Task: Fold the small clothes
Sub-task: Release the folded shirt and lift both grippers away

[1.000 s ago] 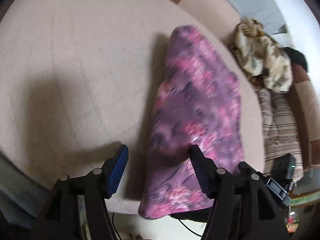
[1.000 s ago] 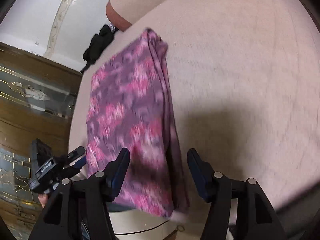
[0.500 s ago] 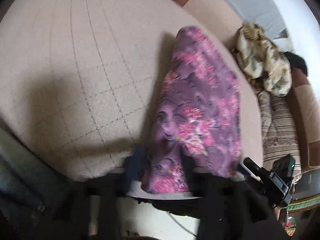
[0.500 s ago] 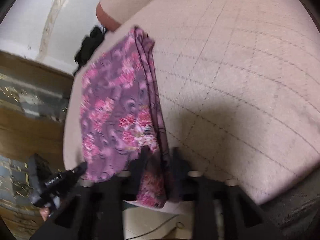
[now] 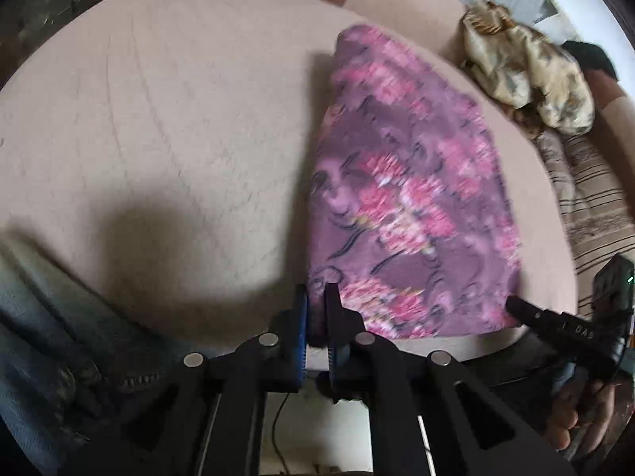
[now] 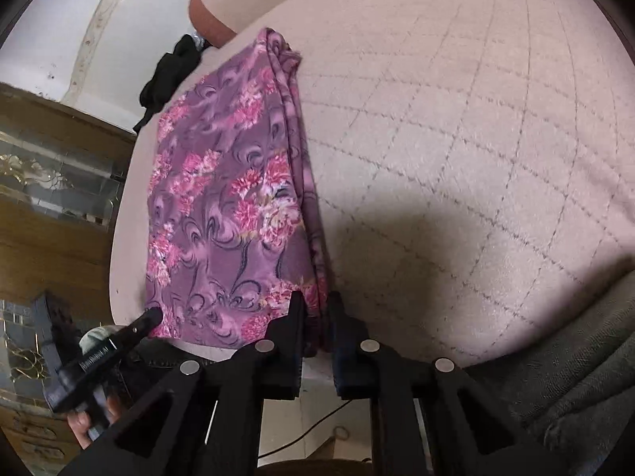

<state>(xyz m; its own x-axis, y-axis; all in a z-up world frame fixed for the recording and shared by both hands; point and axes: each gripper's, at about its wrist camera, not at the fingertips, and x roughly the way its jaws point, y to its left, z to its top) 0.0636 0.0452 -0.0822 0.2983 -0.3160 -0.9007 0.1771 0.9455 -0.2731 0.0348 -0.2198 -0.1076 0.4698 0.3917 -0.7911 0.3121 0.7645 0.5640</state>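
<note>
The cloth point(image 6: 230, 214) is lying folded along the cushion's point(image 6: 456, 139) near edge. The left gripper point(image 5: 315, 313) and right gripper point(image 6: 317, 313) are each pinching a near corner. Being light, limp fabric, it is likely sagging unless lifted by both corners together.
</note>
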